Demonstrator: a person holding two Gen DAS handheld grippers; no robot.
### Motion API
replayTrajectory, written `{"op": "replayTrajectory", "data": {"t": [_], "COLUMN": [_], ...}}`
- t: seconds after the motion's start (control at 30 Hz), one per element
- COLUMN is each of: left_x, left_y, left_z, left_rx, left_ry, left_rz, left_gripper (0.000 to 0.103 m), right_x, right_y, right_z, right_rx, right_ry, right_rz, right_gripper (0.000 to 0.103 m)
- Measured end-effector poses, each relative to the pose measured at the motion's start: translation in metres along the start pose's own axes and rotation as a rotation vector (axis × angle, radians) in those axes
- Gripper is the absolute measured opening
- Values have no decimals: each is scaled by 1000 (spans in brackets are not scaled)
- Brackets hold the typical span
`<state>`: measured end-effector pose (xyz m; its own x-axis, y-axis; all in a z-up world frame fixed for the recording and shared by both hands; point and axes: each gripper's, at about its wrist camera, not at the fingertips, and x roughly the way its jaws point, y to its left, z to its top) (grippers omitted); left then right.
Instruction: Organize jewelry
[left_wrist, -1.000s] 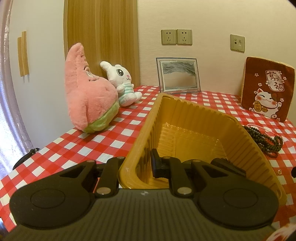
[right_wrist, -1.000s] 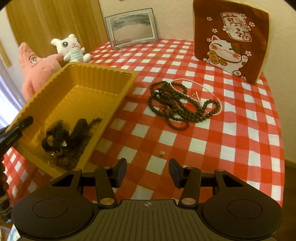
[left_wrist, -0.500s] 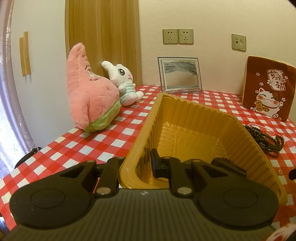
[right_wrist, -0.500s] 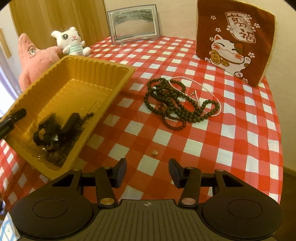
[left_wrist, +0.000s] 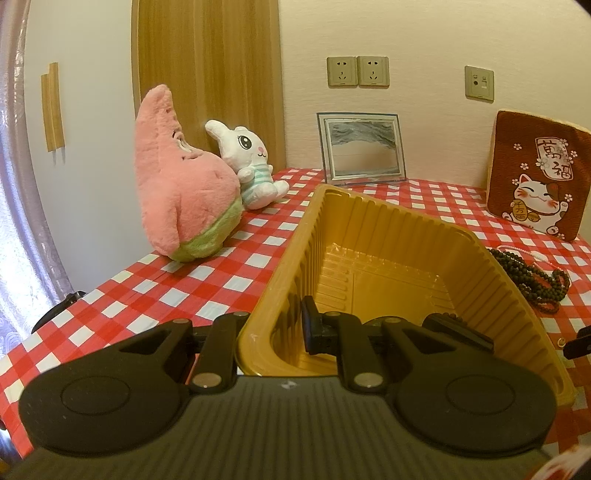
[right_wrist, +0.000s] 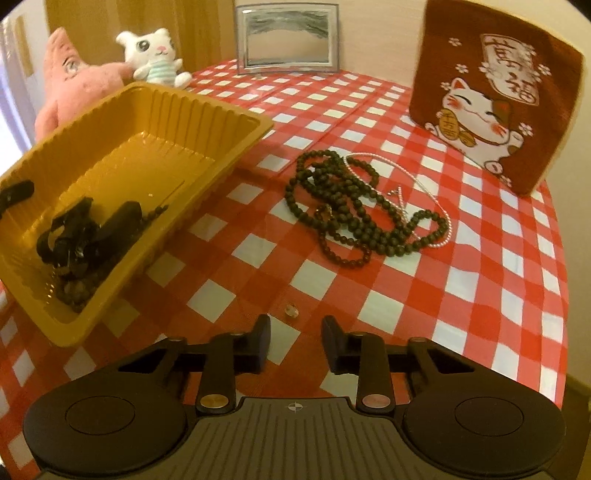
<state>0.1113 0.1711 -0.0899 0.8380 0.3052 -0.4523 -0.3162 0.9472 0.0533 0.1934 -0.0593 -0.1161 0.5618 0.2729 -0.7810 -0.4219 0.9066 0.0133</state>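
1. Both claws are in play: the left claw (left_wrist: 273, 332) is clamped on the near wall of the tray (left_wrist: 406, 229), one finger outside and one inside, and holds as it did a second ago; the right claw (right_wrist: 295, 334) has sunk toward the cloth (right_wrist: 480, 295), and its jaws have just been closing, with nothing between them yet.
2. That tray sits tilted under the left grip, with some dark jewelry (right_wrist: 85, 236) already heaped in its near end.
3. Beads (right_wrist: 354, 214), a dark tangled string, lie on the cloth well right of the tray, with a thin pale chain (right_wrist: 424, 184) looped through them.
4. Just ahead of the right claw's tips lies a tiny stud (right_wrist: 291, 309), alone on the cloth; the narrowing jaws suggest this is the next pick, and it looks small enough to slip or skid away.
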Motion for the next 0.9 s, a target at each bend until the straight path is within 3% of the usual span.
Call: {"op": "replayTrajectory", "data": {"t": [0.47,0.9], "left_x": [0,0], "left_y": [0,0], "left_z": [0,0], "left_rx": [0,-1], "left_ry": [1,2], "left_rz": [-1,-1], "left_gripper": [15,15], "right_x": [13,9], "right_y": [5,4], "right_z": [6,9], "right_rx": [-73,-81], "right_ry": [-3,-14], "right_rz": [4,-6], "right_gripper": [7,6]}}
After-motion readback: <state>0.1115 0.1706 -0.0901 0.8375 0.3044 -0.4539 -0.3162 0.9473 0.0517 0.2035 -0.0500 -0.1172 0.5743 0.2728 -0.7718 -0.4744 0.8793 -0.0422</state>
